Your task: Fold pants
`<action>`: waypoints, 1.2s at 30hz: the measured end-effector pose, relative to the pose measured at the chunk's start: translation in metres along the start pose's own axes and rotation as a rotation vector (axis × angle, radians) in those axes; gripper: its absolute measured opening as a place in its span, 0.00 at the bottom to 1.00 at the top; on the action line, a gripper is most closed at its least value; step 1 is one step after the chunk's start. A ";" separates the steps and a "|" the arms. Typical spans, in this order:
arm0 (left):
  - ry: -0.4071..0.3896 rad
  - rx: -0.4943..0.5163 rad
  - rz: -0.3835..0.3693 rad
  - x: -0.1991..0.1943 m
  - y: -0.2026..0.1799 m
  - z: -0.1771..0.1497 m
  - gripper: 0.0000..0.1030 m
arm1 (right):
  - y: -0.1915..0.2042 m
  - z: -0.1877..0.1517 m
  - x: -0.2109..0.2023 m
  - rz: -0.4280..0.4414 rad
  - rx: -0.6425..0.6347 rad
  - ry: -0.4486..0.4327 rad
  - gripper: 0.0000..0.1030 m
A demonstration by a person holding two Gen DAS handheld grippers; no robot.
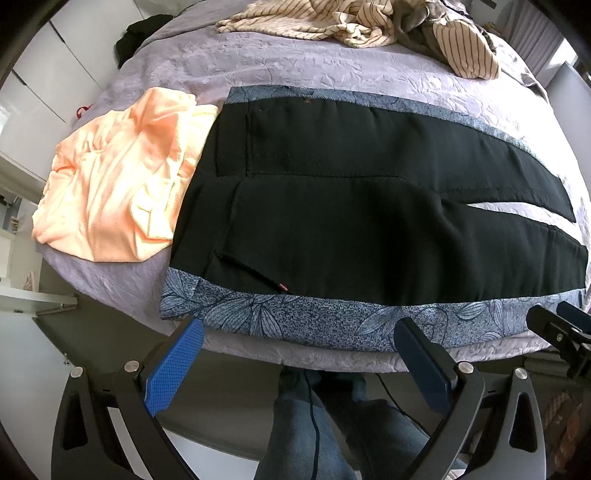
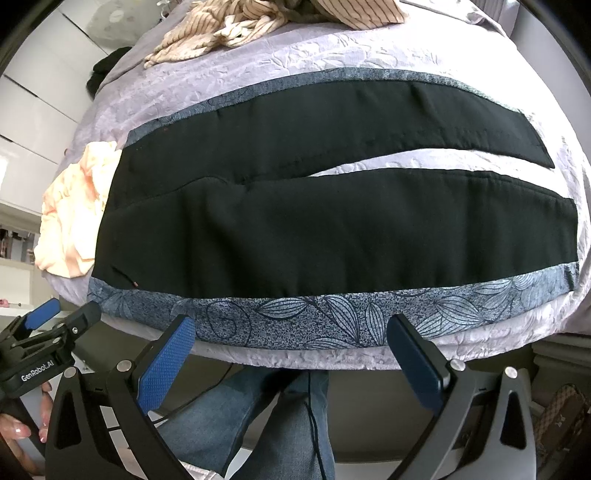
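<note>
Black pants [image 1: 351, 206] lie flat on a blue leaf-patterned mat [image 1: 295, 317] on the bed, waistband to the left, both legs stretched to the right with a narrow gap between them. They also show in the right wrist view [image 2: 314, 221]. My left gripper [image 1: 299, 328] is open and empty, hovering just off the bed's near edge below the waist end. My right gripper [image 2: 291, 325] is open and empty, off the near edge below the legs. The right gripper shows at the left view's right edge [image 1: 561, 328]; the left gripper shows at the right view's left edge [image 2: 55, 317].
A peach garment [image 1: 118, 184] lies crumpled left of the pants. Striped clothes [image 1: 351, 22] are heaped at the far side of the lilac bedspread [image 1: 295, 70]. A dark garment [image 1: 136, 37] sits at the far left corner. The person's jeans-clad legs [image 1: 306, 424] stand below the bed edge.
</note>
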State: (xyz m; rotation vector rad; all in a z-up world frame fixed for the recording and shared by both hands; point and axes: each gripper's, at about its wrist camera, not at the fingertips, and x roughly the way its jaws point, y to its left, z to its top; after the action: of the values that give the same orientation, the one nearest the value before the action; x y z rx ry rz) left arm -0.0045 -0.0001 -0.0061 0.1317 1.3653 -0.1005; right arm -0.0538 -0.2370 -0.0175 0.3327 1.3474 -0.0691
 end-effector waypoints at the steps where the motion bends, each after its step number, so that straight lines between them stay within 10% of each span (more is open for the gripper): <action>1: -0.001 -0.001 -0.001 0.000 0.001 0.000 1.00 | 0.000 0.000 0.000 0.000 0.000 -0.002 1.00; 7: -0.020 -0.006 -0.057 0.005 0.004 -0.001 1.00 | -0.008 0.005 0.004 0.085 0.030 -0.009 1.00; 12: -0.044 -0.104 -0.257 0.032 0.035 -0.008 1.00 | -0.045 0.002 0.033 0.466 0.221 0.024 1.00; 16: 0.001 -0.200 -0.366 0.065 0.063 -0.023 1.00 | -0.073 -0.023 0.071 0.608 0.357 0.113 0.83; 23: 0.095 -0.301 -0.458 0.121 0.081 -0.049 1.00 | -0.099 -0.057 0.126 0.642 0.466 0.208 0.79; 32: -0.005 -0.374 -0.612 0.111 0.079 -0.018 0.99 | -0.095 -0.025 0.112 0.812 0.497 0.070 0.78; 35: 0.016 -0.383 -0.588 0.114 0.079 -0.011 0.73 | -0.096 -0.023 0.123 0.801 0.531 0.095 0.54; 36: 0.036 -0.384 -0.580 0.118 0.079 -0.010 0.56 | -0.096 -0.025 0.129 0.777 0.549 0.118 0.26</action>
State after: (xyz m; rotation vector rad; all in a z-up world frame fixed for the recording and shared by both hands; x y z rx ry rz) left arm 0.0209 0.0800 -0.1212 -0.5906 1.3999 -0.3179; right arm -0.0708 -0.3037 -0.1652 1.3185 1.2171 0.2383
